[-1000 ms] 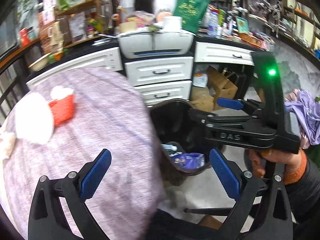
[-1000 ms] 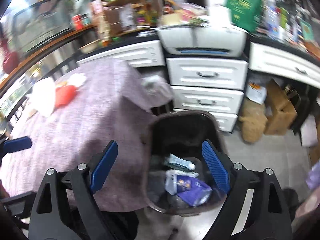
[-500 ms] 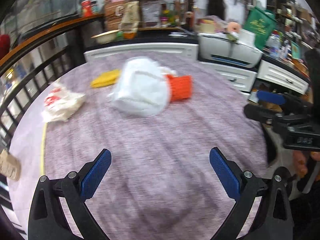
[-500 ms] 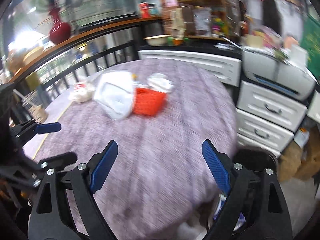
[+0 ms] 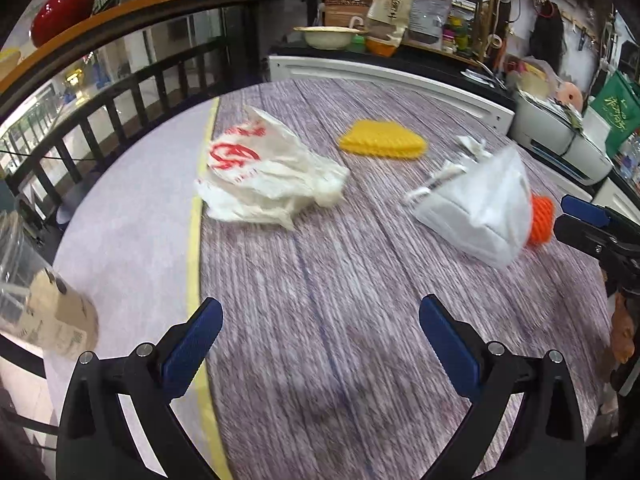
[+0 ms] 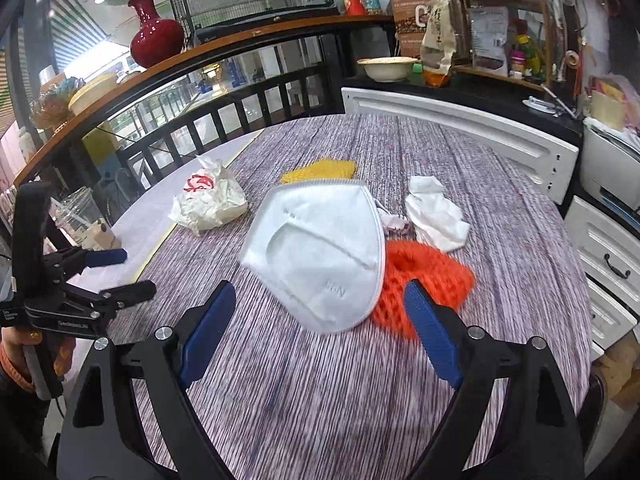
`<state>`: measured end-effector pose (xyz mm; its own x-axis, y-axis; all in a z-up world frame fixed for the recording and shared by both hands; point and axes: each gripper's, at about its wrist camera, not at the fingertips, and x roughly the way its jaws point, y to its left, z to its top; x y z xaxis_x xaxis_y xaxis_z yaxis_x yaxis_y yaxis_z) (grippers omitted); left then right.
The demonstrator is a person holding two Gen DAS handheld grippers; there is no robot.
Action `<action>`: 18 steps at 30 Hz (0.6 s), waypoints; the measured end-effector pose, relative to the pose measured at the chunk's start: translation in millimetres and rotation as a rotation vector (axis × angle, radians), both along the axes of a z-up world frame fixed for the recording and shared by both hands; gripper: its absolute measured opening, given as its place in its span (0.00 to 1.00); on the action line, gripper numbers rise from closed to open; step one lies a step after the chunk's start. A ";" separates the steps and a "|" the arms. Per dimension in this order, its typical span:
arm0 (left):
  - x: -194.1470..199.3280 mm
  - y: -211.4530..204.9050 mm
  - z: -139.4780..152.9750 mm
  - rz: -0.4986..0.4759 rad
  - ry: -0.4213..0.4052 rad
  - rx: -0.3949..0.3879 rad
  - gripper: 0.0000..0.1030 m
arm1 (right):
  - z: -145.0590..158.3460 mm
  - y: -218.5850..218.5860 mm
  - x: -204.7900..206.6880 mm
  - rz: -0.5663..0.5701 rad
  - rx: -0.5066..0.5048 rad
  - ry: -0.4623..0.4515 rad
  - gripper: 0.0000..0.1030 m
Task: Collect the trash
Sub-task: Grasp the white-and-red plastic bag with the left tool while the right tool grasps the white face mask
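Both claws swung from the bin, left claw (image 5: 316,344) and right claw (image 6: 320,320) now over table trash (mask (image 6: 320,252) ahead)

A round table (image 6: 360,420) covered in a purple-grey striped cloth fills the foreground. Behind it runs a black railing (image 6: 240,96) topped by a curved wooden ledge, where a red vase (image 6: 156,36) stands. On the dark counter beyond sits a cream bowl (image 6: 387,68), with a paper bag (image 6: 438,44) just beside it. White drawers (image 6: 608,252) line the right side, and a clear plastic cup (image 6: 82,216) stands at the table's left edge
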<state>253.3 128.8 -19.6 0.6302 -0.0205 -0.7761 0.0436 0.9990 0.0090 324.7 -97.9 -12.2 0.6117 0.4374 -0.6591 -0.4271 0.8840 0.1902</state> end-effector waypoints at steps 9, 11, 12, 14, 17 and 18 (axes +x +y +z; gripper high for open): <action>77.2 -2.3 -10.6 -0.008 0.002 0.131 0.95 | -3.0 28.1 38.6 0.072 0.017 0.025 0.83; 97.8 2.1 -14.3 0.039 0.005 0.171 0.95 | -3.7 36.8 41.8 0.077 -0.006 0.021 0.83; 104.6 5.1 -15.2 0.046 0.007 0.168 0.95 | -4.1 40.3 42.6 0.087 -0.015 0.020 0.83; 117.1 10.1 -19.8 0.043 0.030 0.155 0.95 | -5.4 47.2 42.6 0.098 -0.045 0.011 0.76; 123.6 15.0 -25.4 0.049 0.037 0.149 0.94 | -6.1 52.9 43.4 0.115 -0.072 -0.006 0.54; 123.3 16.1 -26.6 0.049 0.034 0.144 0.91 | -5.7 53.5 43.6 0.117 -0.074 -0.011 0.50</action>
